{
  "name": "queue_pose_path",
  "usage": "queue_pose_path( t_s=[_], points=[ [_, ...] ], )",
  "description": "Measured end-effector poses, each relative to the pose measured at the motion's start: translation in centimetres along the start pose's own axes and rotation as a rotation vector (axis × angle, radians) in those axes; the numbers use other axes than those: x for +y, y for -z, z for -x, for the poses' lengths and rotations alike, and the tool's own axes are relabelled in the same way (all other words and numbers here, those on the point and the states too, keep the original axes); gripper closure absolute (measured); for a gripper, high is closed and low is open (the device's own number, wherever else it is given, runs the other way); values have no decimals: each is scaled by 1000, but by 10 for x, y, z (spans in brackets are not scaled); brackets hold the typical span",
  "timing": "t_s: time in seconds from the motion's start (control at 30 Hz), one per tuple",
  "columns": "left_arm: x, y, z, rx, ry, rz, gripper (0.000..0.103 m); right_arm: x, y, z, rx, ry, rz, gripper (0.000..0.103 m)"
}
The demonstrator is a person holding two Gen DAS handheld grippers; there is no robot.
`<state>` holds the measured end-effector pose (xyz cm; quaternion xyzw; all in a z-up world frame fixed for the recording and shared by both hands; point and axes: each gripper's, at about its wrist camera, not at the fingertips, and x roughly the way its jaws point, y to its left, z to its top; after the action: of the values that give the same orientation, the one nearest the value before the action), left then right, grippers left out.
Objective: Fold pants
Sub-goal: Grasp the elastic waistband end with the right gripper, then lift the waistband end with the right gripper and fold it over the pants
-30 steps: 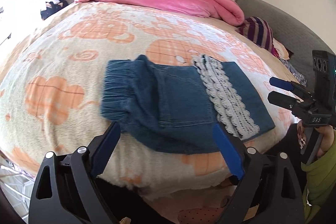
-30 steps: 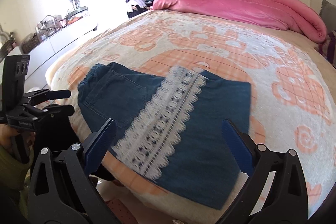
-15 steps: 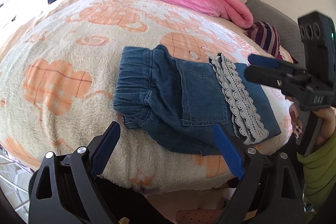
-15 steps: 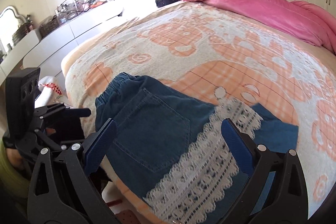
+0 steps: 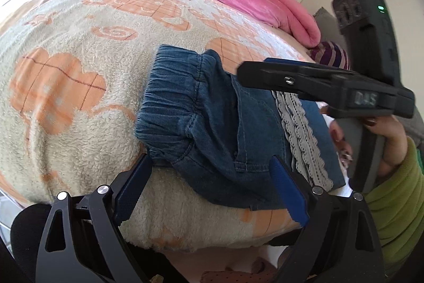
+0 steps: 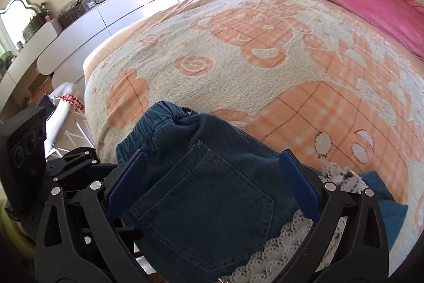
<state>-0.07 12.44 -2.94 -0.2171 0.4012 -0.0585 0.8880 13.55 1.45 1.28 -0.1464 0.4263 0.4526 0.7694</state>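
Denim pants (image 5: 212, 123), already partly folded, lie at the near edge of the bed (image 5: 79, 86) with both claws spread wide and holding nothing.

Left claw (image 5: 212, 192) hangs at the bed's edge, one pad just beside the bunched elastic waistband (image 5: 169, 97); right claw (image 6: 209, 187) straddles the back pocket (image 6: 204, 206), jaws fully apart, with the lace trim (image 6: 278, 243) under its right finger. Likely next is a pinch at the waistband end for another fold. Risks, as I judge them: a shallow bite takes only the top denim layer, so the lower layers trail and the fold skews; a deep one snags the fleecy blanket (image 6: 238, 65). Being so near the edge, the pants may slide off when pulled.
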Motion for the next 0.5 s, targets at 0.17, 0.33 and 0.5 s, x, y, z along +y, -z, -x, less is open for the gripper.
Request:
queue_pose_path(
  t_s=[0.17, 0.33, 0.5],
  points=[
    [6, 0, -2, -4, 24, 25, 21, 8, -14, -14, 31, -40, 25, 9],
    [14, 0, -6, -6, 34, 49, 27, 18, -25, -43, 115, -100, 47, 9],
    [16, 0, -9, -9, 39, 58, 27, 20, -27, -77, 197, -141, 50, 10]
  ],
)
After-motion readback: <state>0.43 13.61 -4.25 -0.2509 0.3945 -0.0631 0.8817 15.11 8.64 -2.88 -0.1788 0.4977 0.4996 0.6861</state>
